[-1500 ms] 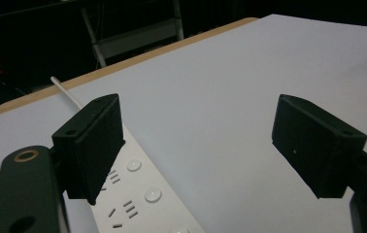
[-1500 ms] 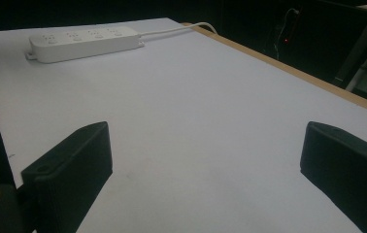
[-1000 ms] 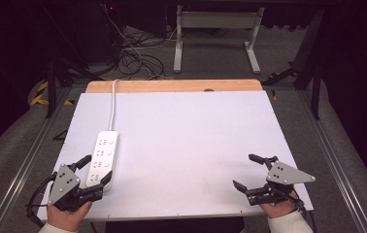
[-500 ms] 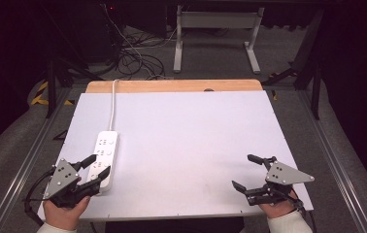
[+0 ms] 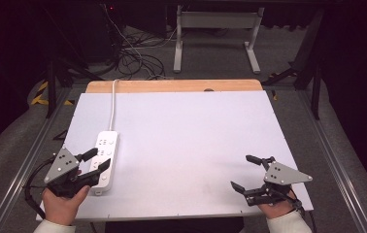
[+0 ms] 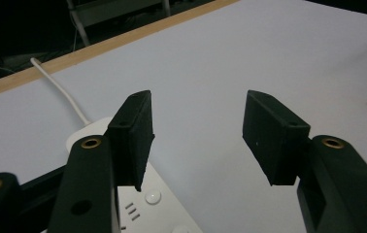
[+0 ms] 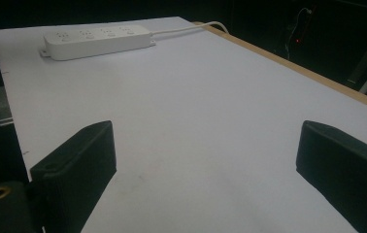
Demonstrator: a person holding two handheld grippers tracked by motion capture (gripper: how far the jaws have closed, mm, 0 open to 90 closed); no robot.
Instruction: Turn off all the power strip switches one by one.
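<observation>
A white power strip lies near the left edge of the white table top, and its white cable runs off over the far edge. My left gripper hovers above the strip's near end. Its jaws have just been closing and stand partly apart with nothing between them. In the left gripper view the strip lies below and beside the gripper's left jaw. My right gripper rests low at the near right, jaws wide open and empty. Its own view looks between the right gripper's jaws to the strip far off.
A wooden strip borders the table's far edge. Beyond it are a tangle of dark cables on the floor and a grey table frame. Metal rails run along both sides.
The left gripper's jaws have come closer together, and the hand has lifted a little over the strip's near end. The right gripper has kept still.
</observation>
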